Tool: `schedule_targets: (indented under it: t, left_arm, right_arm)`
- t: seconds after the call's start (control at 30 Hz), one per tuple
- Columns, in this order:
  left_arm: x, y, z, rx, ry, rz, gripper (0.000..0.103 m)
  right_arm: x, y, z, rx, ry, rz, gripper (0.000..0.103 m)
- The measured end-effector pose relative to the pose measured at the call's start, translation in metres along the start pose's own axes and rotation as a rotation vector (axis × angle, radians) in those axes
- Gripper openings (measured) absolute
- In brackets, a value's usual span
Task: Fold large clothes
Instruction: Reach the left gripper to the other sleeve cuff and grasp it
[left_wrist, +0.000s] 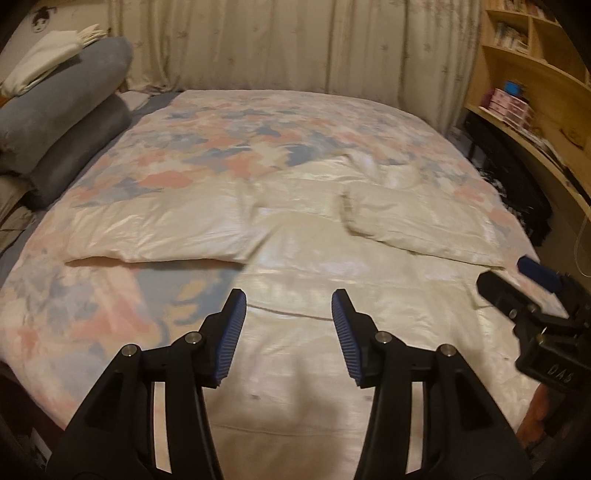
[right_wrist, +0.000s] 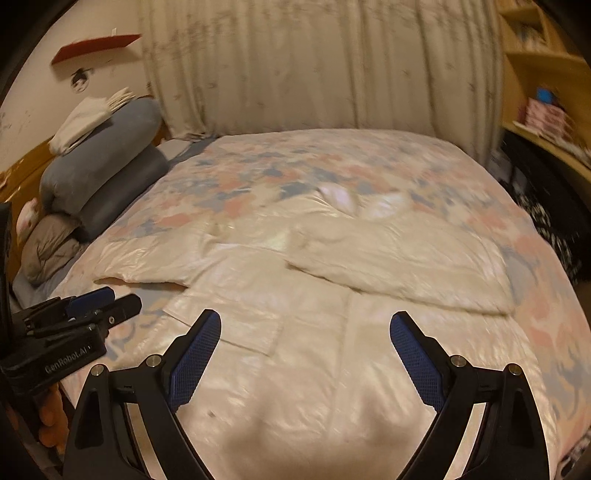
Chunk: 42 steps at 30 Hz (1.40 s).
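Observation:
A large shiny cream jacket (left_wrist: 295, 266) lies spread flat on the bed, with one sleeve stretched to the left (left_wrist: 155, 232) and one folded sleeve to the right (left_wrist: 406, 221). It also shows in the right wrist view (right_wrist: 314, 314). My left gripper (left_wrist: 289, 301) is open and empty, hovering above the jacket's lower body. My right gripper (right_wrist: 306, 323) is open wide and empty, also above the lower body. The right gripper shows at the right edge of the left wrist view (left_wrist: 517, 288), and the left gripper shows at the left edge of the right wrist view (right_wrist: 99, 302).
The bed has a floral pink and blue cover (left_wrist: 229, 147). Blue-grey rolled bedding (left_wrist: 55, 122) with a white folded cloth (left_wrist: 44, 62) on top lies at the left. Curtains (left_wrist: 295, 44) hang behind. Wooden shelves (left_wrist: 535, 92) stand at the right.

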<state>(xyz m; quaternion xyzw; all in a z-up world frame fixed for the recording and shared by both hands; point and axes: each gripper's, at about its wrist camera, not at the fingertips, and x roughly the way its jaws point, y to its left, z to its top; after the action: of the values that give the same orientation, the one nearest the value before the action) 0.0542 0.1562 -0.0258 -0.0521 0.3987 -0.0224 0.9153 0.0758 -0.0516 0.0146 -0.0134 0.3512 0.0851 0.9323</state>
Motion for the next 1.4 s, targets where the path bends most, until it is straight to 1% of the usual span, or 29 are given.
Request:
schedule_targets:
  t: [0.07, 0.13, 0.2, 0.37, 0.47, 0.53, 0.57, 0.6, 0.7, 0.8, 1.03, 1.07, 1.1, 1.17, 1.23, 1.3, 1.4]
  left_arm:
    - [0.006, 0.018, 0.000, -0.026, 0.008, 0.011, 0.046]
    - [0.014, 0.036, 0.001, -0.055, 0.019, 0.018, 0.046]
    - [0.025, 0.056, 0.002, -0.087, 0.032, 0.034, 0.046]
    - [0.057, 0.108, 0.005, -0.171, 0.068, 0.061, 0.046]
    - [0.077, 0.139, 0.005, -0.227, 0.096, 0.052, 0.046]
    - [0.092, 0.162, 0.004, -0.275, 0.116, 0.029, 0.046]
    - [0.098, 0.169, 0.004, -0.294, 0.123, 0.021, 0.046]
    - [0.105, 0.179, 0.003, -0.316, 0.129, 0.013, 0.046]
    - [0.123, 0.210, 0.003, -0.386, 0.132, -0.008, 0.046]
    - [0.143, 0.244, 0.005, -0.469, 0.134, -0.040, 0.046]
    - [0.192, 0.317, 0.003, -0.665, 0.161, -0.051, 0.046]
    - [0.198, 0.326, 0.001, -0.697, 0.164, -0.052, 0.046]
    - [0.204, 0.335, -0.002, -0.731, 0.162, -0.074, 0.046]
    - [0.212, 0.346, -0.004, -0.780, 0.147, -0.108, 0.046]
    - [0.218, 0.354, -0.002, -0.806, 0.123, -0.116, 0.046]
    - [0.222, 0.361, -0.001, -0.837, 0.100, -0.126, 0.046]
    - [0.229, 0.371, 0.003, -0.880, 0.067, -0.128, 0.046]
  right_arm:
    - [0.009, 0.022, 0.010, -0.035, -0.008, 0.012, 0.094]
    - [0.018, 0.044, 0.018, -0.068, -0.015, 0.025, 0.091]
    - [0.028, 0.065, 0.025, -0.098, -0.017, 0.037, 0.082]
    - [0.072, 0.112, 0.039, -0.131, 0.020, 0.073, 0.074]
    - [0.107, 0.135, 0.046, -0.136, 0.051, 0.093, 0.065]
    - [0.131, 0.149, 0.050, -0.137, 0.077, 0.108, 0.061]
    - [0.144, 0.156, 0.051, -0.134, 0.086, 0.117, 0.057]
    - [0.156, 0.158, 0.051, -0.133, 0.092, 0.124, 0.053]
    - [0.193, 0.173, 0.056, -0.130, 0.125, 0.145, 0.049]
    - [0.225, 0.180, 0.062, -0.133, 0.135, 0.148, 0.049]
    - [0.303, 0.195, 0.082, -0.103, 0.152, 0.152, 0.048]
    - [0.315, 0.196, 0.084, -0.101, 0.155, 0.150, 0.045]
    - [0.323, 0.198, 0.084, -0.101, 0.162, 0.150, 0.042]
    - [0.348, 0.203, 0.082, -0.107, 0.196, 0.150, 0.040]
    - [0.374, 0.208, 0.072, -0.127, 0.246, 0.136, 0.040]
    - [0.389, 0.210, 0.064, -0.150, 0.262, 0.122, 0.040]
    - [0.405, 0.208, 0.060, -0.154, 0.263, 0.123, 0.040]
